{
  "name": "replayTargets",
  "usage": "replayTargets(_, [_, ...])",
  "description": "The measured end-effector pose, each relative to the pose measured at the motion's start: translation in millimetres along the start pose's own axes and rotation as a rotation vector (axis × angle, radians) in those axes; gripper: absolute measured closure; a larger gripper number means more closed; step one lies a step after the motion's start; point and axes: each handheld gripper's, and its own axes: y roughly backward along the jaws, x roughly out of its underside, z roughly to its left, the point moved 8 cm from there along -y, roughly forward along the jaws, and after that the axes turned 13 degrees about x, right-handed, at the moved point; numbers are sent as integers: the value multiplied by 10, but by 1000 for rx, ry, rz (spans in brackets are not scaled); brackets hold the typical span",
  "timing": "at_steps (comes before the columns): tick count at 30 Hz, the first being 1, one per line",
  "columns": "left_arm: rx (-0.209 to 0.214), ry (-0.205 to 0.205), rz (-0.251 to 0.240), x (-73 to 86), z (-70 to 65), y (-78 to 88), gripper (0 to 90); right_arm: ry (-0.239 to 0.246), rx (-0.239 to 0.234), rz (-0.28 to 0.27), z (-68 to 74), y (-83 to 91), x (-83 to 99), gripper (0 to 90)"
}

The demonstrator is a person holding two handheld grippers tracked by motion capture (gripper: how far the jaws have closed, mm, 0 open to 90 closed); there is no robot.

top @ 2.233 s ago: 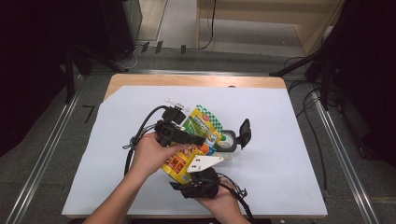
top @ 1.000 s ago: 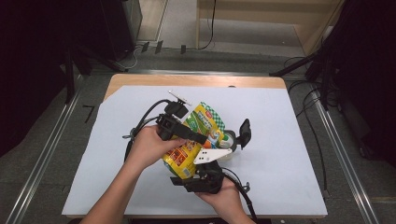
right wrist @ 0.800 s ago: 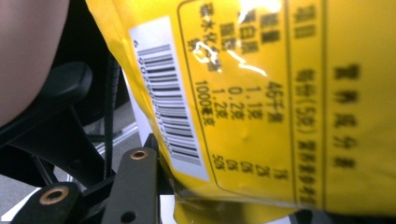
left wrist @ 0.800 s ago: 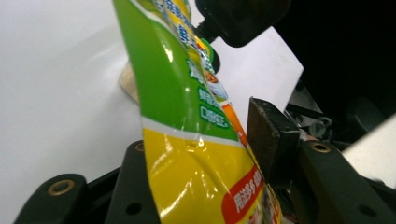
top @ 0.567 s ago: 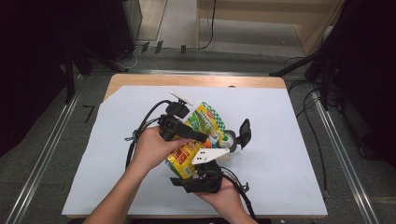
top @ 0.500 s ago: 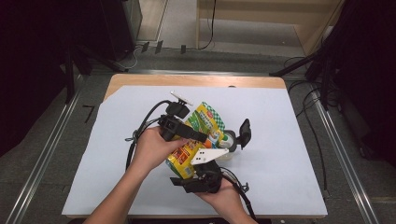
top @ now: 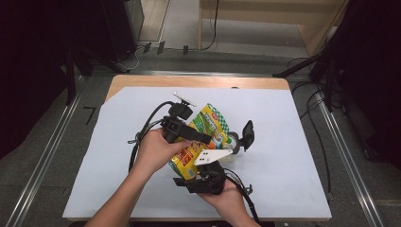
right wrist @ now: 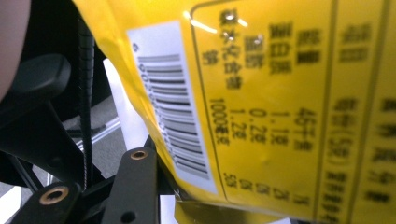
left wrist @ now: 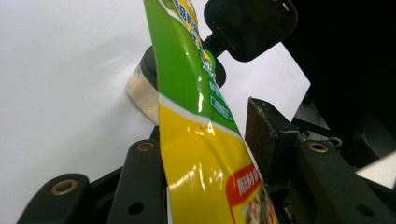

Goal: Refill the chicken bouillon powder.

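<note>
A yellow and green pouch (top: 210, 122) is held tilted above the table between both grippers. My left gripper (top: 204, 138) comes in from the left across its middle. In the left gripper view the pouch (left wrist: 196, 140) stands between the jaws, which have just been opening a little but still touch it. My right gripper (top: 198, 166) grips the pouch's lower yellow end from below, and its jaws have just been closing on it. In the right gripper view the barcoded back of the pouch (right wrist: 280, 93) lies against the left finger (right wrist: 135, 186). A clear jar (top: 232, 144) with an open black flip lid (top: 247, 132) sits under the pouch's top.
A white sheet (top: 293, 142) covers the wooden table. Black cables trail from both grippers over the sheet at the left and near the front edge. Metal rails run along the floor on both sides, and dark equipment stands around the table.
Both hands and the pouch have stayed almost in place. Since the oldest frame the left hand and the pouch have shifted slightly away from the front edge.
</note>
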Motion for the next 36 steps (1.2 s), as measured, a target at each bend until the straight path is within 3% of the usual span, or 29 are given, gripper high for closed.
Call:
replayTargets(12, [-16, 17, 8, 7, 16, -7, 616, -6, -15, -4, 22, -5, -5, 593])
replayTargets(15, [-23, 19, 11, 10, 32, -17, 624, 10, -5, 2, 29, -18, 5, 553])
replayTargets(19, [-24, 27, 20, 22, 53, -50, 639, 26, 20, 26, 24, -48, 41, 584])
replayTargets(24, [5, 56, 15, 10, 87, -37, 648, -2, -3, 26, 22, -36, 31, 603])
replayTargets(28, [0, 61, 21, 15, 92, -36, 643, -18, -17, 25, 21, -33, 22, 605])
replayTargets(31, [-7, 46, 41, 18, 93, -39, 636, -21, -22, 23, 24, -40, 24, 605])
replayTargets(34, [-3, 57, 38, 5, 75, -45, 608, -31, -28, 19, 17, -29, 12, 605])
replayTargets(36, [-11, 33, 39, 1, 58, -38, 591, -43, -33, 14, -1, -13, 1, 606])
